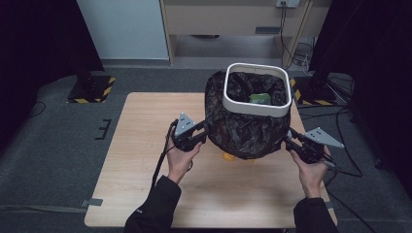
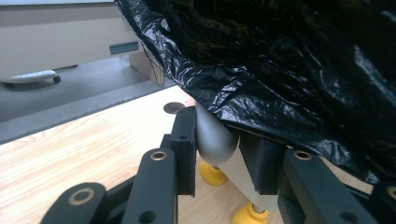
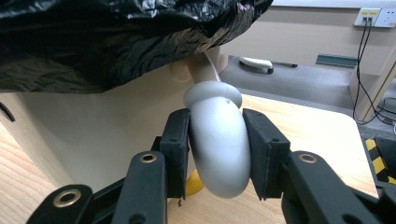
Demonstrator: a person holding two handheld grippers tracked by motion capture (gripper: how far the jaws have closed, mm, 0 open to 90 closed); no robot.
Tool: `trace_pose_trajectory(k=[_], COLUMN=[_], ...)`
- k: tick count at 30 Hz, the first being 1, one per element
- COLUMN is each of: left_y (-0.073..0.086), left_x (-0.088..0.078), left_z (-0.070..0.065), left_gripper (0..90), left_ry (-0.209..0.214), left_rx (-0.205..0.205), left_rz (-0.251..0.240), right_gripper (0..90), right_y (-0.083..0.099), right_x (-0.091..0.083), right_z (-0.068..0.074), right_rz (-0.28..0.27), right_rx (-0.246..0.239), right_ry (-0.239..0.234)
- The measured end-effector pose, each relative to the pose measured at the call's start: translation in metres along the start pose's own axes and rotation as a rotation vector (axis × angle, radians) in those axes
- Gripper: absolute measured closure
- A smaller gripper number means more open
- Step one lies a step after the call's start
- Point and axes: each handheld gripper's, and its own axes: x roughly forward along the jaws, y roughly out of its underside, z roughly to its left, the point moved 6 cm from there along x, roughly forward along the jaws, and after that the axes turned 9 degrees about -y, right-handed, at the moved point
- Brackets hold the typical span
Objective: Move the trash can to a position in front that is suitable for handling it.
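While both hands flank it, the bin point(image 1: 256, 104), cream-walled with a white rim ring, stands toward the far right of the wooden table point(image 1: 145, 160). Left gripper point(image 1: 197, 134): jaws closed on a grey curved handle point(image 2: 215, 137) at the bin's left side. Right gripper point(image 1: 292, 141): pads clamped on the matching right-side handle point(image 3: 219, 149). A black bin liner point(image 1: 243, 128) drapes over the walls and overhangs both handles, hiding most of the left one. Yellow feet point(image 2: 212, 172) carry the bin. Something green point(image 1: 260, 98), possibly crumpled waste, lies inside. Grey carpet point(image 1: 53, 141) surrounds the table; hazard-striped stand bases point(image 1: 92, 90) and cables point(image 1: 340, 116) lie beyond.
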Motion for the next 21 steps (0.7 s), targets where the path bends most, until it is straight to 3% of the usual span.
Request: trace_pose_trajectory(k=[9, 21], left_y=[0.001, 0.009], left_x=[-0.01, -0.038], left_z=[0.008, 0.026], left_gripper=[67.3, 67.3], left_ry=[-0.014, -0.034], left_rx=[-0.006, -0.022], left_rz=[0.008, 0.003], right_gripper=[63.9, 64.1], right_y=[-0.002, -0.004], right_x=[0.004, 0.014], right_z=[0.011, 0.035], right_rz=[0.012, 0.013], right_rx=[-0.003, -0.007], right_ry=[-0.027, -0.075])
